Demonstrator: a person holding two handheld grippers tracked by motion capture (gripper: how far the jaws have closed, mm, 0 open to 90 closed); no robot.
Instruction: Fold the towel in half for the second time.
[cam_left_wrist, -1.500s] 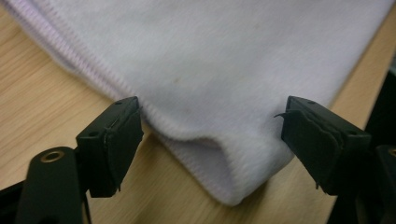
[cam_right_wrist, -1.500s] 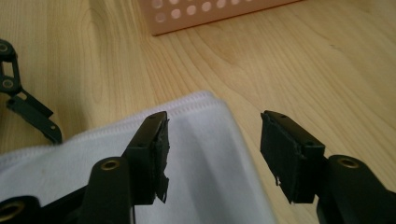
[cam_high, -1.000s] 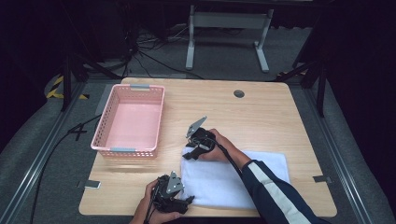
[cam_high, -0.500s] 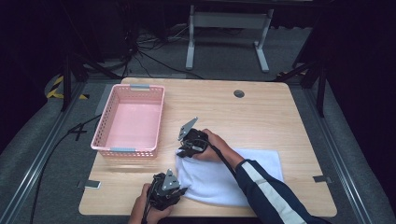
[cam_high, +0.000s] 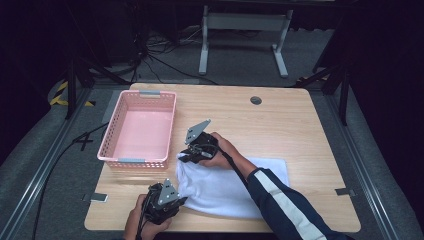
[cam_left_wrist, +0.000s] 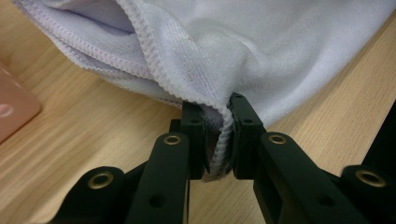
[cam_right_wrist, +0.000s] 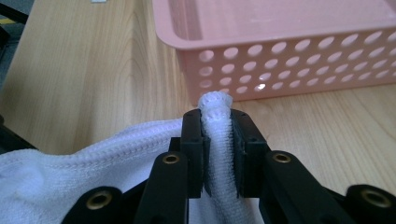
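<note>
Pale wooden table (cam_high: 300, 125) carried a white terry-cloth towel (cam_high: 225, 192) beside a pink perforated plastic basket (cam_high: 137, 130); left gripper (cam_high: 172, 200) and right gripper (cam_high: 192, 152), jaws just closed, each pinched a towel corner.

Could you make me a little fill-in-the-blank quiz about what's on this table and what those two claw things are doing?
1. Both grippers are shut on the edge of a white ____.
2. The basket at the left of the table is ____ in colour.
3. The left gripper and the right gripper each pinch the cloth between ____ black jaws.

Missing words: towel; pink; two
</note>
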